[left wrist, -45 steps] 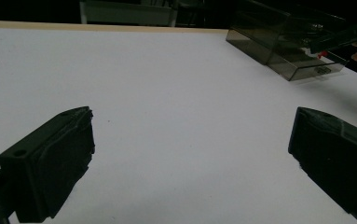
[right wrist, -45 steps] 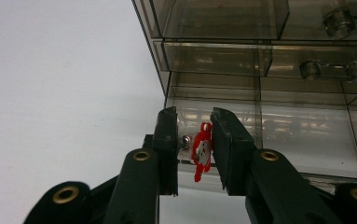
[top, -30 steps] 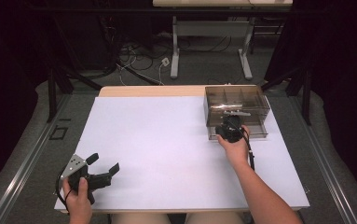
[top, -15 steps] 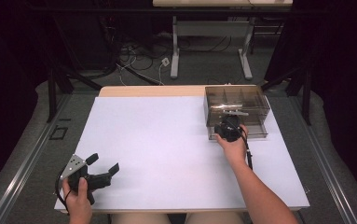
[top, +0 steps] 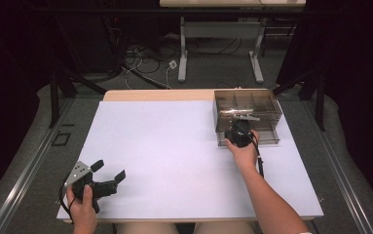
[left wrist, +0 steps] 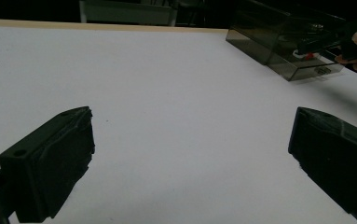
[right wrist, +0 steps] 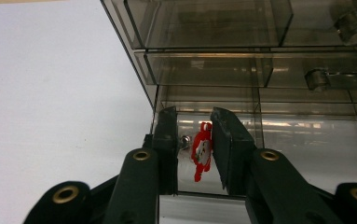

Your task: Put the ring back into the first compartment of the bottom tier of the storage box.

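A smoky clear drawer cabinet stands at the table's back right, its lowest drawer pulled out. My right gripper reaches into that drawer. In the right gripper view its jaws stand a narrow gap apart around a small red piece. The piece rests against the right jaw, with a gap and a small metal bit on the left side. My left gripper sits low at the front left, jaws wide open over bare white tabletop. The red piece also shows far off in the left gripper view.
The white table top has a wooden strip along its far edge. Metal parts lie in the cabinet's upper drawers. Cables and table legs sit on the floor beyond.
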Demonstrator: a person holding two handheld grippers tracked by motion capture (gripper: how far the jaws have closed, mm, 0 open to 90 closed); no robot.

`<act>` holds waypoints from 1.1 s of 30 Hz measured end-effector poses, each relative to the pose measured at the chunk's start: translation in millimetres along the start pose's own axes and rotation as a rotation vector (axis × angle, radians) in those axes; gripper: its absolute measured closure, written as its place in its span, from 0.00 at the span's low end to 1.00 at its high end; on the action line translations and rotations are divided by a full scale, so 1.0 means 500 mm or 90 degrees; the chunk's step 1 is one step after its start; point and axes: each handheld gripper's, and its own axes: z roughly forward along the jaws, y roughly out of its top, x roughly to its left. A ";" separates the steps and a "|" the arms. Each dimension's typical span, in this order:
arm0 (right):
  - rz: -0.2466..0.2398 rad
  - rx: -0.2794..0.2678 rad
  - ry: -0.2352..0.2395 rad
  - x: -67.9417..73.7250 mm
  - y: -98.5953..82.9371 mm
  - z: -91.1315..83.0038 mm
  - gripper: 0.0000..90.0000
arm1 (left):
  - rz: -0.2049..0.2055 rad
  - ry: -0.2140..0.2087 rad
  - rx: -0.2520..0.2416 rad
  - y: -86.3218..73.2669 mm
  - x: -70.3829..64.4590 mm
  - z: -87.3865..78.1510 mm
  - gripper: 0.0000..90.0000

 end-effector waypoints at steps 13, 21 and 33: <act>0.004 0.003 -0.002 0.001 -0.002 0.010 0.80 | 0.000 0.003 -0.002 -0.001 0.001 -0.004 0.00; 0.001 0.004 -0.006 -0.002 -0.002 0.013 0.80 | 0.000 0.002 0.000 -0.001 -0.001 -0.001 0.00; 0.004 0.000 0.011 -0.002 0.000 0.006 0.65 | -0.001 0.001 0.000 -0.001 -0.001 -0.001 0.00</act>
